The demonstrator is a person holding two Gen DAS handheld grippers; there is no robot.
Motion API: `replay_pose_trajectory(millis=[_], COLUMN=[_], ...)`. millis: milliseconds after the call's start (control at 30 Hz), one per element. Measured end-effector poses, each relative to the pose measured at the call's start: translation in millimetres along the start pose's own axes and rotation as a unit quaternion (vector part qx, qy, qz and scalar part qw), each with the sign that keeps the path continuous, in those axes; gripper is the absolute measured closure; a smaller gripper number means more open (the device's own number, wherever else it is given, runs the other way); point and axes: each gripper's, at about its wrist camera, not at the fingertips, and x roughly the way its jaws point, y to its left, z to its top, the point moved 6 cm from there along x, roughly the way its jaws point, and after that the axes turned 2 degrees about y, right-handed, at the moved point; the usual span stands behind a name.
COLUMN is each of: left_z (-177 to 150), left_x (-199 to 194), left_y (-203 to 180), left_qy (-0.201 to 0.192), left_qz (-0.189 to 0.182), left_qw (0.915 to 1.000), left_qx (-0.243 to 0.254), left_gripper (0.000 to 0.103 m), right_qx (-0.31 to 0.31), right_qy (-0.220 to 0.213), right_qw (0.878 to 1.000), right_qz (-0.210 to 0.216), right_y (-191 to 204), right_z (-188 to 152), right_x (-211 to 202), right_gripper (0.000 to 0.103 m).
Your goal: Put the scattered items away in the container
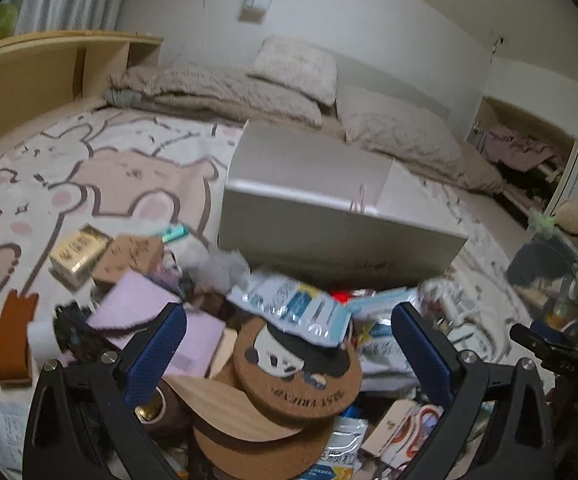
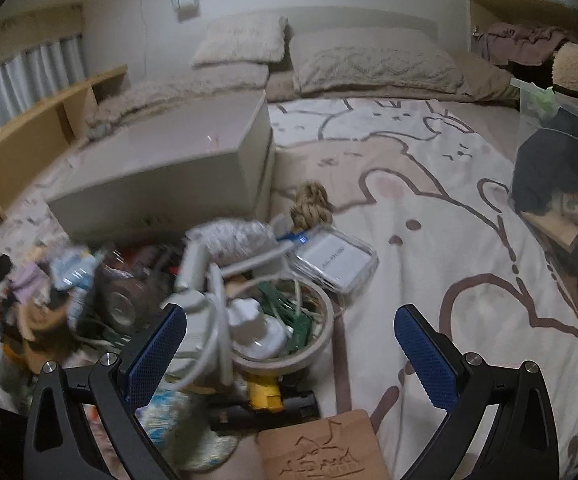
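Note:
A heap of small items lies on a bear-print bedspread [image 1: 89, 184]. In the left wrist view my left gripper [image 1: 289, 344] is open over a round cork coaster [image 1: 297, 376] with a cartoon print and a crinkled foil packet [image 1: 293, 308]. A pale grey box [image 1: 321, 208] lies on its side behind the heap, also in the right wrist view as the grey box [image 2: 169, 168]. My right gripper [image 2: 289, 344] is open above a roll of tape [image 2: 289, 356], a white plug [image 2: 249, 320] with cable and green clips [image 2: 289, 312]. A clear case [image 2: 333, 260] and a rope knot [image 2: 311, 204] lie further back.
Pillows [image 2: 369, 64] and a folded blanket [image 1: 209, 88] fill the head of the bed. A wooden shelf [image 1: 41, 72] stands on the left. A clear bin [image 2: 561, 168] with dark cloth sits at the right. A carved wooden board [image 2: 321, 448] lies near my right gripper.

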Motion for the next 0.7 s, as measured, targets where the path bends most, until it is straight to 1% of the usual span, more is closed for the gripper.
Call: replay_pose_trajectory(millis=[33, 167, 300, 367, 433, 533, 600, 700], left_z=[-2, -11, -16, -17, -17, -16, -17, -17], left_x=[2, 5, 8, 8, 6, 6, 7, 10], left_y=[-1, -7, -10, -9, -6, -4, -2, -3], left_qy=[0.002, 0.005, 0.010, 0.006, -0.002, -0.006, -0.003, 0.002], left_qz=[0.004, 0.015, 0.019, 0.028, 0.033, 0.026, 0.027, 0.030], left_qw=[1.0000, 0.9998, 0.9997, 0.9995, 0.9994, 0.9997, 0.9996, 0.9995], left_qx=[0.003, 0.011, 0.015, 0.015, 0.010, 0.001, -0.002, -0.002], left_gripper=[0.000, 0.000, 0.000, 0.000, 0.000, 0.000, 0.000, 0.000], right_qx=[-0.005, -0.023, -0.051, -0.057, -0.047, -0.013, 0.009, 0.026], right_qy=[0.002, 0.002, -0.007, -0.027, -0.049, -0.095, -0.122, -0.138], right_qw=[1.000, 0.996, 0.990, 0.986, 0.983, 0.975, 0.969, 0.963], right_qz=[-0.012, -0.082, -0.133, -0.153, -0.170, -0.201, -0.213, -0.229], right_y=[0, -6, -9, -13, -22, -45, -61, -81], right_z=[-1, -3, 1, 5, 12, 22, 27, 32], right_x=[4, 18, 28, 25, 18, 1, -11, -25], right_gripper=[0.000, 0.000, 0.000, 0.000, 0.000, 0.000, 0.000, 0.000])
